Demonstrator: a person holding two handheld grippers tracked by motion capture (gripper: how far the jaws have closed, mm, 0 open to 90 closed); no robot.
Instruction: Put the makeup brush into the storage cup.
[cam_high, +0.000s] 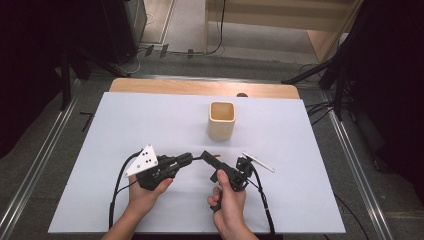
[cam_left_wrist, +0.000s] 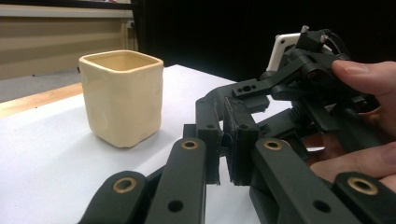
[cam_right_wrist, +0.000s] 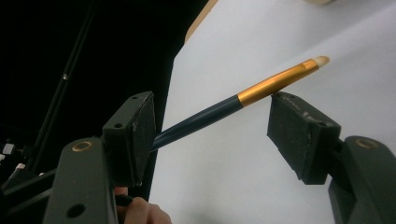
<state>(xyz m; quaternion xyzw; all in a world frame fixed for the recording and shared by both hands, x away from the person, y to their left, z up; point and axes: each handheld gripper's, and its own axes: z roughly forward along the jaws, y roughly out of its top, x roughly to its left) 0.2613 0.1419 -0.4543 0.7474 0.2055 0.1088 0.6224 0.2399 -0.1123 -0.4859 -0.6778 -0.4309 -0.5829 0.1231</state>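
Observation:
A paintbrush (cam_right_wrist: 261, 88) with a dark blue handle, a gold ferrule and a pale tip runs between the two grippers near the table's front middle. My left gripper (cam_high: 189, 158) is shut on the handle; a sliver of the brush (cam_left_wrist: 225, 139) shows between its nearly closed jaws (cam_left_wrist: 223, 116). My right gripper (cam_high: 210, 165) faces it with its jaws wide open, and the brush passes across the gap (cam_right_wrist: 212, 126) without touching the pads. The ferrule end (cam_high: 214, 155) pokes out toward the right. A cream square cup (cam_high: 221, 121) stands upright behind both grippers, also in the left gripper view (cam_left_wrist: 122, 98).
A white sheet (cam_high: 125, 130) covers the table, with a wooden strip (cam_high: 200, 87) along the far edge. Metal rails and cables run on the floor on both sides. Black cables trail from both grippers toward the front edge.

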